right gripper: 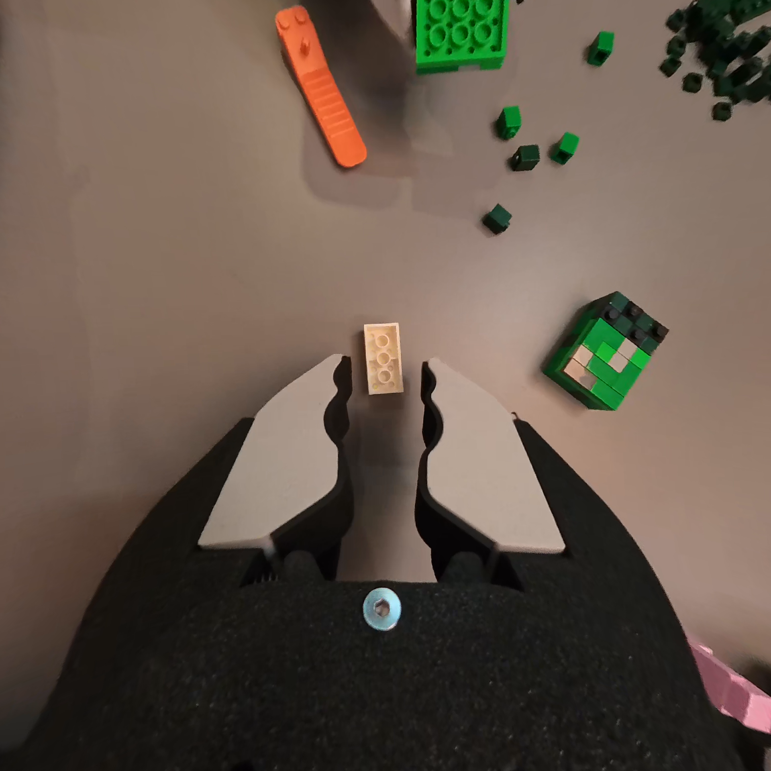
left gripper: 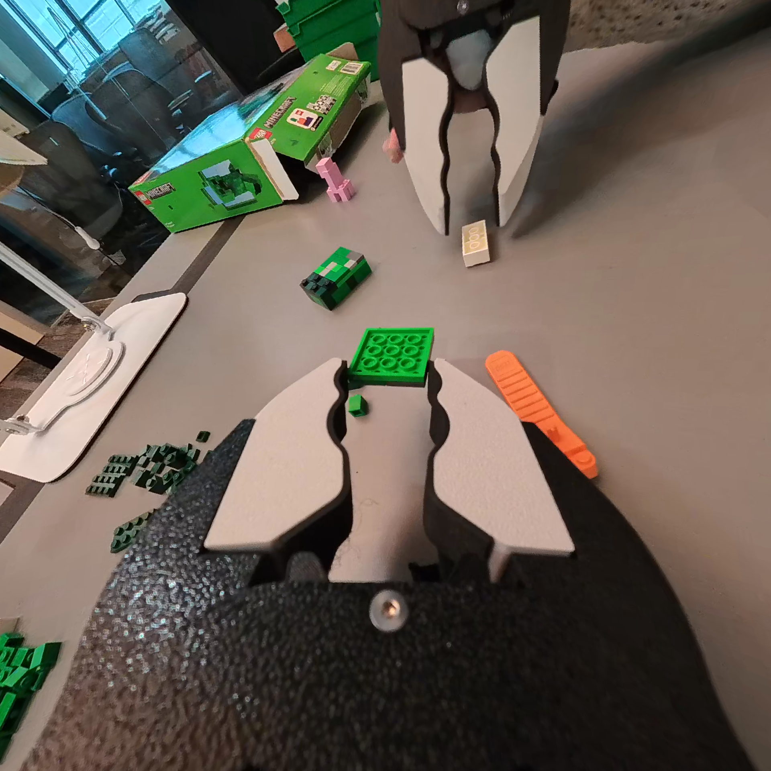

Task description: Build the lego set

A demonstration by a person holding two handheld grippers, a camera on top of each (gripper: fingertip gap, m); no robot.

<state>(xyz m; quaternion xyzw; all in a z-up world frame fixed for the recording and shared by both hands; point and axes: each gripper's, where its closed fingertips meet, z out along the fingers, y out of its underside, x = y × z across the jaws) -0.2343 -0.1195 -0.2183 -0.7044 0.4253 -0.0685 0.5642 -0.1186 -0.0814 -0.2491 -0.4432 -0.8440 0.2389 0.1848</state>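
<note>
A bright green square plate (left gripper: 390,354) lies studs-down on the grey table, and my left gripper (left gripper: 388,369) holds it by its near corners, one fingertip against each side. The plate also shows at the top of the right wrist view (right gripper: 461,33). My right gripper (right gripper: 384,363) is open and points down over a white brick (right gripper: 383,359) that lies underside-up between its fingertips with a gap on each side. In the left wrist view the right gripper (left gripper: 471,225) stands over that white brick (left gripper: 475,244). A built green cube (left gripper: 337,277) lies on its side nearby (right gripper: 605,352).
An orange brick separator (left gripper: 538,411) lies right of the plate. A tiny green brick (left gripper: 357,405) sits between my left fingers. Dark green pieces (left gripper: 146,463) and bright green ones (left gripper: 21,667) are piled on the left. A pink figure (left gripper: 336,181), green box (left gripper: 233,158) and white lamp base (left gripper: 83,375) stand farther off. My hands' fingertips stand some 12 cm from each other. From the right gripper's tips to the built green cube (left gripper: 337,277) is close to 8 cm. Look for it in the right wrist view (right gripper: 596,324) too.
</note>
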